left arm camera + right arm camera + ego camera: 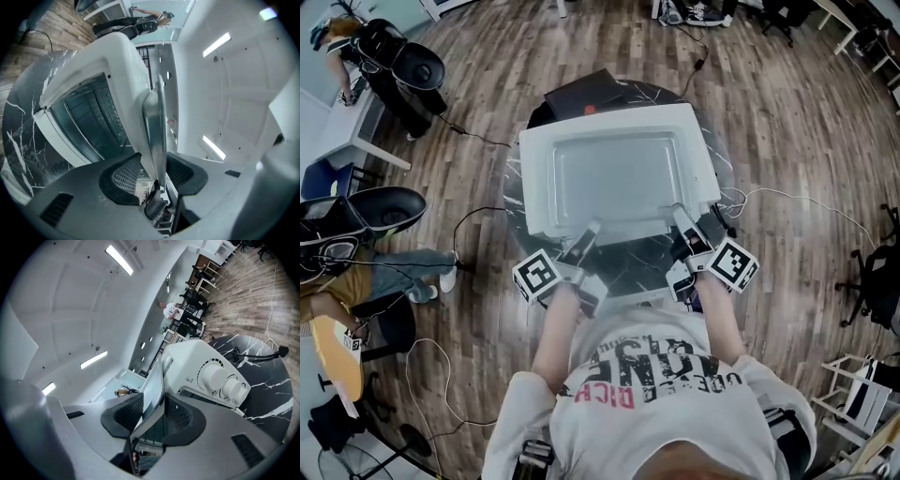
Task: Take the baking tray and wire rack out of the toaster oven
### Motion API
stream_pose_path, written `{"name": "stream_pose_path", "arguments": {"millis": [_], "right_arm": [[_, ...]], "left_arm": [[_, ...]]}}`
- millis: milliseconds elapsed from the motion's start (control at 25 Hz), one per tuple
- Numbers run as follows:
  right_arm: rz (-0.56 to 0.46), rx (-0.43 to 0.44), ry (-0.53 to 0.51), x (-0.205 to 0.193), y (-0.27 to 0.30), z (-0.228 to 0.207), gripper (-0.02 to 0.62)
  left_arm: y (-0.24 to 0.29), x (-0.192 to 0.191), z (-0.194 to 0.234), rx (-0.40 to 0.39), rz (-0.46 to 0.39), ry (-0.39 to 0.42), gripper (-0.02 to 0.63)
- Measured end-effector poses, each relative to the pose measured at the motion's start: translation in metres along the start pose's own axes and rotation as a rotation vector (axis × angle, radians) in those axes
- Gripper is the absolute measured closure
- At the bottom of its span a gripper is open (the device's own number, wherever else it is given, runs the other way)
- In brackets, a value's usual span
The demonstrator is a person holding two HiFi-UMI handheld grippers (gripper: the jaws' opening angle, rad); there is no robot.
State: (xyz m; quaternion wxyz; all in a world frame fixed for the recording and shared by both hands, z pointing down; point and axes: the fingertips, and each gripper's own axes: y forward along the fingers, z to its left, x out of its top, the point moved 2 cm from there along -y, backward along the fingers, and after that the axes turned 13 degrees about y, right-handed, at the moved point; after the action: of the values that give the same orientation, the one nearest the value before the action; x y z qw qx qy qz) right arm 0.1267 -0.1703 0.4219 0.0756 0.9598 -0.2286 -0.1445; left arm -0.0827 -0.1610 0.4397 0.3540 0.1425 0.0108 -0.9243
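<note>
The metal baking tray lies flat over the top of the white toaster oven, which stands on a round black marble table. My left gripper is shut on the tray's near rim at the left, and my right gripper is shut on the same rim at the right. In the left gripper view the tray runs edge-on between the jaws of the left gripper, above the oven and its glass front. In the right gripper view the tray passes between the pads of the right gripper, beside the oven's knobs. The wire rack is not visible.
A black box sits behind the oven. A cable lies on the table at the right. Around the table on the wooden floor are chairs, loose cords and a seated person at the left.
</note>
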Motion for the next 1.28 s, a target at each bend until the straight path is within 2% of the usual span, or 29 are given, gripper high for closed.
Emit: {"name": "stream_pose_path", "arguments": {"millis": [80, 160, 200, 280, 480, 600, 720, 760, 920, 960, 1280], "right_arm": [[0.009, -0.004, -0.008, 0.0, 0.0, 0.0, 0.469], [0.022, 0.058, -0.033, -0.001, 0.004, 0.009, 0.46], [0.026, 0.072, -0.038, -0.002, 0.005, 0.011, 0.433], [0.033, 0.064, -0.032, -0.005, 0.003, 0.01, 0.396], [0.047, 0.044, -0.008, -0.012, -0.011, 0.005, 0.387], [0.049, 0.005, -0.011, -0.011, -0.02, -0.005, 0.387], [0.073, 0.106, -0.067, -0.011, -0.025, 0.002, 0.387], [0.078, 0.116, -0.073, -0.012, -0.03, 0.002, 0.387], [0.078, 0.019, -0.023, -0.018, -0.061, -0.019, 0.387], [0.084, 0.02, -0.026, -0.019, -0.066, -0.021, 0.387], [0.152, 0.119, -0.059, -0.035, -0.088, -0.026, 0.387]], "left_arm": [[0.0, 0.001, -0.001, -0.011, -0.003, 0.02, 0.438], [0.0, 0.001, -0.004, -0.028, -0.003, 0.049, 0.431], [-0.001, 0.001, -0.006, -0.037, -0.004, 0.064, 0.423], [-0.001, 0.0, -0.01, -0.053, -0.006, 0.081, 0.397], [-0.007, -0.008, -0.016, -0.076, -0.017, 0.083, 0.383], [-0.012, -0.011, -0.014, -0.068, -0.037, 0.087, 0.38], [-0.021, -0.02, -0.01, -0.058, -0.056, 0.08, 0.38], [-0.025, -0.024, -0.01, -0.051, -0.062, 0.08, 0.38], [-0.043, -0.04, -0.012, -0.035, -0.093, 0.08, 0.38], [-0.047, -0.043, -0.014, -0.035, -0.106, 0.082, 0.38], [-0.084, -0.076, -0.015, -0.017, -0.197, 0.095, 0.38]]}}
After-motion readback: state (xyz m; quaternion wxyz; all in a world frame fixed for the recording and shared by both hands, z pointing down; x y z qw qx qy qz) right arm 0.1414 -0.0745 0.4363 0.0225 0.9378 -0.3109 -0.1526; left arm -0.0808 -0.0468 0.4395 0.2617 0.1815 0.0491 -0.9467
